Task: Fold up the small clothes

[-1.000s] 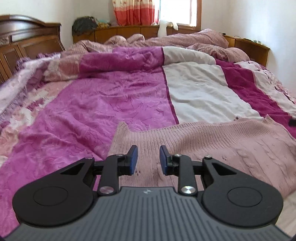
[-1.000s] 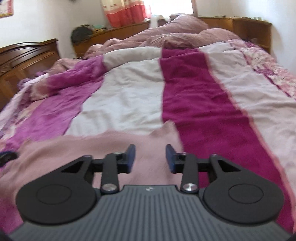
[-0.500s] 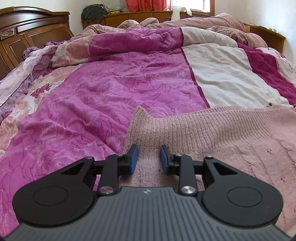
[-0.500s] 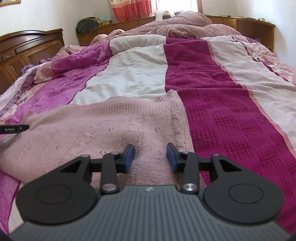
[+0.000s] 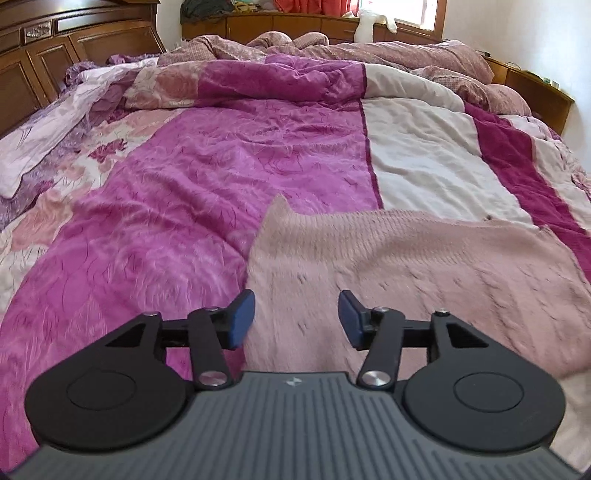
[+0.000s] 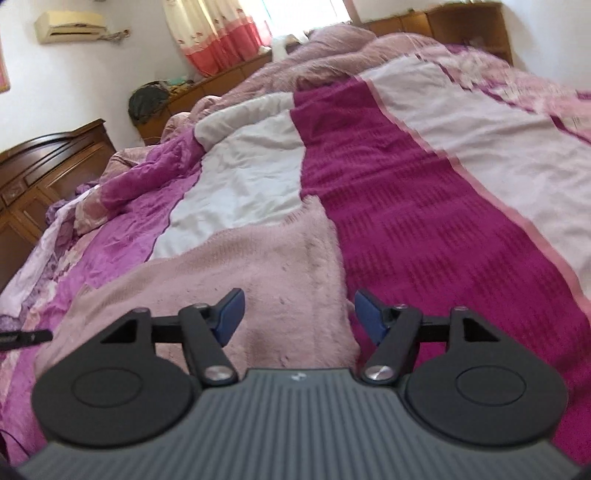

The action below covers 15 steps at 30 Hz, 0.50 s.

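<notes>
Both wrist cameras look low and close across the bed (image 5: 258, 155) toward the window wall; the right view tilts. They share the sweater (image 5: 424, 258) (image 6: 258, 266), seen from opposite ends.

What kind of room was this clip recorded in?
A home bedroom, most likely. A bed covered by a magenta and cream quilt fills both views, with a carved wooden headboard behind, and a wall air conditioner beside a curtained window.
</notes>
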{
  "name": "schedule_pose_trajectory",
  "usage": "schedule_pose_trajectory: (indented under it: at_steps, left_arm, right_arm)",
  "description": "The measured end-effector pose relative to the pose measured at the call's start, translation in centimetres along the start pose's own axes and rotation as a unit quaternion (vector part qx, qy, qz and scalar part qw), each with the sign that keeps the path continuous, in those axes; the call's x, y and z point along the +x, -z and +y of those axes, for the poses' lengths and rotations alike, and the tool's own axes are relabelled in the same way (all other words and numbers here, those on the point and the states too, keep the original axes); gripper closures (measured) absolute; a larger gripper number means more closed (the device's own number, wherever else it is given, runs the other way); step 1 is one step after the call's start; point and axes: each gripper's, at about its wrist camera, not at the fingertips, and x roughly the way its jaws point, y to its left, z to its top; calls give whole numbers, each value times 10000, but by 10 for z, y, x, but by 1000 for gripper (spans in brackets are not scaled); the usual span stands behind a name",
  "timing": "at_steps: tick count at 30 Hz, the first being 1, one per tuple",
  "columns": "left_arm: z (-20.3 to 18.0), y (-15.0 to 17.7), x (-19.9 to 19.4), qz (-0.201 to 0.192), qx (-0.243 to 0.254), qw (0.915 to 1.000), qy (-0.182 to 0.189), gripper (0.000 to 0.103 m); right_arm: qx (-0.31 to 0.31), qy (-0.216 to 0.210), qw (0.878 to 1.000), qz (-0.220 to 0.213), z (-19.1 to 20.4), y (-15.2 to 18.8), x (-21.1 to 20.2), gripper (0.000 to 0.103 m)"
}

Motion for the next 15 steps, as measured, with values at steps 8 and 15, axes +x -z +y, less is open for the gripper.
schedule_pose_trajectory:
  at_steps: [8,15]
  left_arm:
    - [-11,19,-21,106,-119,9998,-91,37]
    - [-16,30,-12,349,-173,9990,-205,37]
  right_arm:
    - [571,-124,9978,301,-16,10,11,35]
    - [895,-656,9918,638,-28,15,25,30]
